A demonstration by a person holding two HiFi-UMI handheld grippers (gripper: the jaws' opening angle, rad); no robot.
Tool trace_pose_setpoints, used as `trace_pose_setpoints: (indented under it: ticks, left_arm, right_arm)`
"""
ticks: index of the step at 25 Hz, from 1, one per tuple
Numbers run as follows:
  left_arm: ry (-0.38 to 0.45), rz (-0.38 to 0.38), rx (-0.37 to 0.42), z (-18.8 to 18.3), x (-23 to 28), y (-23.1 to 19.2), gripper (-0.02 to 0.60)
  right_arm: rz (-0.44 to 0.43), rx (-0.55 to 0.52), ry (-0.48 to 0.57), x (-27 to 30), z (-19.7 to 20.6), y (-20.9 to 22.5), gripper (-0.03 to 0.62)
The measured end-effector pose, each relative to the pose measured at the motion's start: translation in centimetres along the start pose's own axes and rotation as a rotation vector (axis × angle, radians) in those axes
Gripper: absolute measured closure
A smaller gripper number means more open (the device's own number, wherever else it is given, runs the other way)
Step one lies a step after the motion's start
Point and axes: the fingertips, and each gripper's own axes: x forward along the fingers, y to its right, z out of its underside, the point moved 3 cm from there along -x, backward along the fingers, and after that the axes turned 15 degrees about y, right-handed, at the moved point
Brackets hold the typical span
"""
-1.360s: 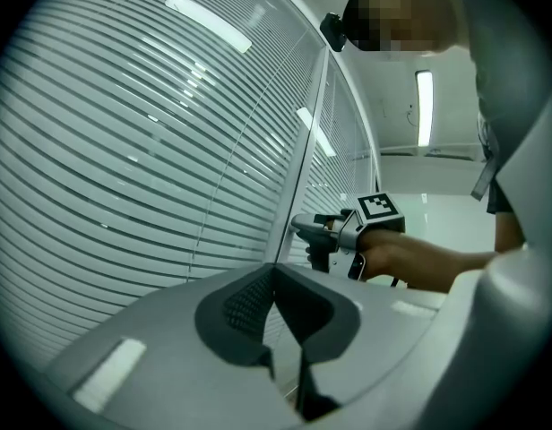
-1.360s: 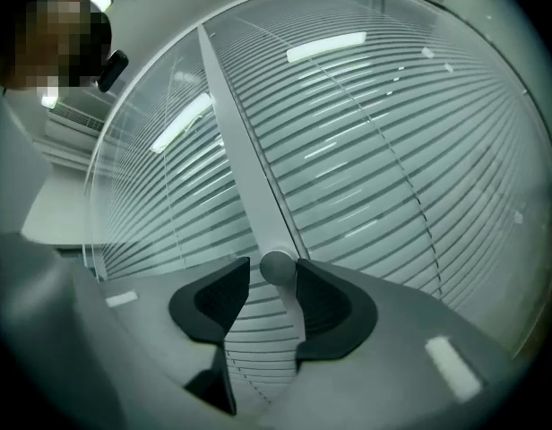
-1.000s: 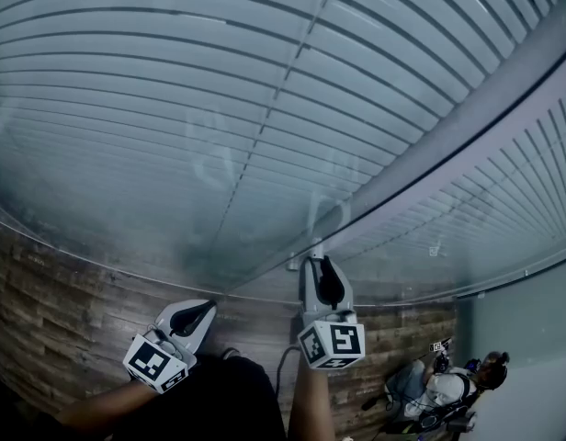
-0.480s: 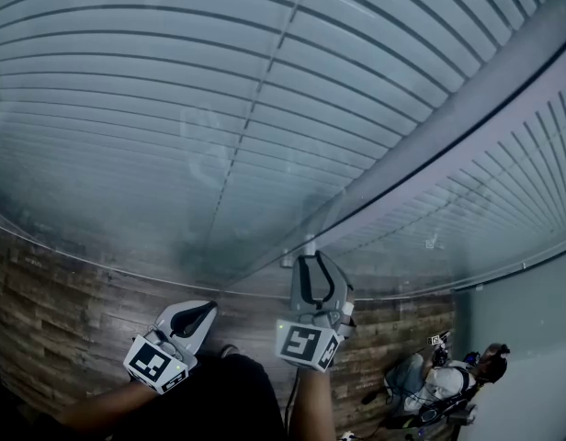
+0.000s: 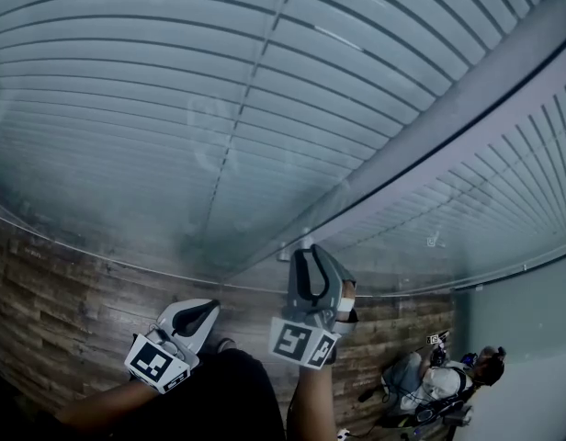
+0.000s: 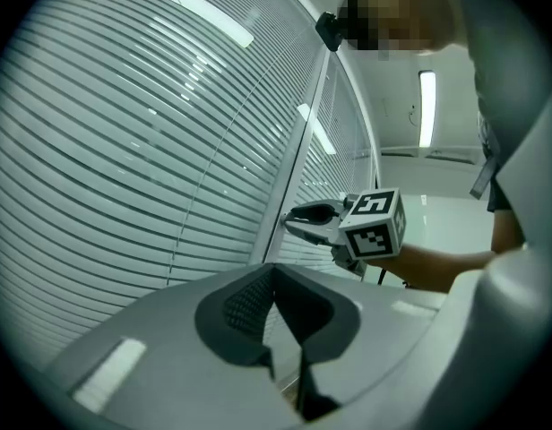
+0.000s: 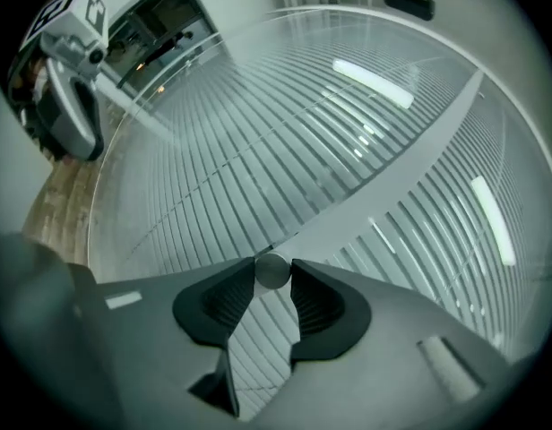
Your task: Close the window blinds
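Your right hand-held gripper [image 5: 309, 257]: clenched on round knob [image 7: 272, 270] by the blinds [image 5: 173, 108].
Your left hand-held gripper [image 6: 274, 271]: clenched, nothing in it.

The blinds [image 5: 173, 108] are pale grey-white with thin dark stripes. The floor [image 5: 53, 301] is brown wood planks. The left gripper [image 5: 208, 307] and right gripper [image 5: 307, 252] are grey with black pads [image 7: 316, 307]. Their marker cubes [image 5: 154, 361] are white with black squares. The knob [image 7: 271, 270] is silver-grey.
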Motion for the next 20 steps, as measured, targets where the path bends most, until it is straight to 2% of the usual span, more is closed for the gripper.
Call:
trace_pose_setpoints:
  ticks: [2,5,6,8,10,13,16,20]
  left_arm:
    - [0.002,-0.011,0.005,0.1,0.1,0.3,0.583]
    - [0.021,-0.032,0.033,0.0,0.6,0.8,0.583]
    - [0.03,-0.04,0.046,-0.2,0.8,1.2,0.583]
    - [0.037,-0.051,0.069,-0.3,1.5,2.3,0.583]
    - [0.019,-0.049,0.075,0.7,2.0,3.2,0.583]
    - [-0.011,-0.054,0.085,2.2,2.5,4.3,0.583]
    - [-0.001,-0.055,0.115,1.0,3.5,5.9,0.583]
    - [-0.018,-0.074,0.137,1.1,4.5,7.0,0.583]
  right_arm:
    - [0.032,0.197,0.069,-0.5,-0.3,0.2,0.464]
    - [0.098,0.578,0.231,-2.1,-0.9,0.7,0.465]
    - [0.106,0.65,0.264,-2.8,-1.1,0.9,0.465]
    - [0.122,0.677,0.307,-4.3,-1.5,0.9,0.468]
    - [0.136,0.68,0.312,-6.1,-0.9,0.2,0.497]
    - [0.138,0.751,0.318,-7.8,0.7,-0.5,0.538]
    - [0.145,0.758,0.316,-8.9,0.7,0.9,0.591]
    - [0.126,0.772,0.348,-9.7,1.1,2.2,0.592]
